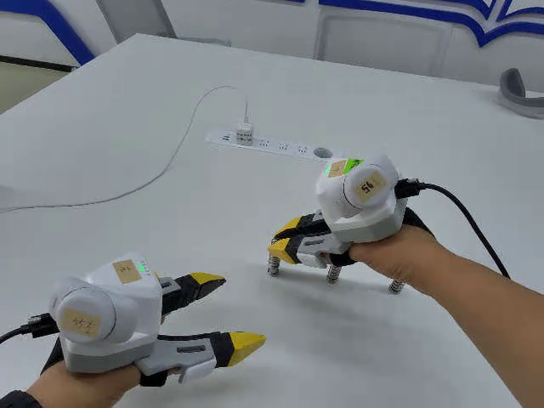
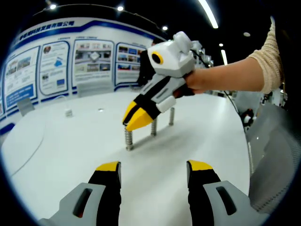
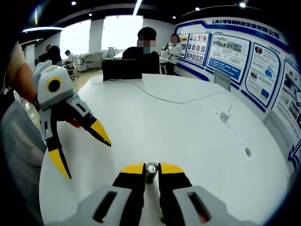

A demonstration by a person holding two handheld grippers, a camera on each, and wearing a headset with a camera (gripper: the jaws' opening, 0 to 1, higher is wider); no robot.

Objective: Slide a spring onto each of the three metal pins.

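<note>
Three upright metal pins stand in a row on the white table (image 1: 127, 127), each with a spring around it: the left spring (image 1: 274, 266), the middle spring (image 1: 333, 273) and the right spring (image 1: 396, 286). My right gripper (image 1: 279, 239) is shut on the top of the left spring (image 3: 151, 171), which sits between its yellow tips. The left gripper view shows that gripper (image 2: 137, 118) over the nearest spring (image 2: 128, 140), with the other two springs (image 2: 153, 127) (image 2: 171, 116) behind. My left gripper (image 1: 228, 312) hovers open near the front edge, holding nothing, its tips (image 2: 154, 167) wide apart.
A white power strip (image 1: 263, 144) with a plugged charger and a thin cable (image 1: 161, 174) lies farther back on the table. A grey curved object (image 1: 518, 92) sits at the far right edge. People sit beyond the table's far end (image 3: 141, 42).
</note>
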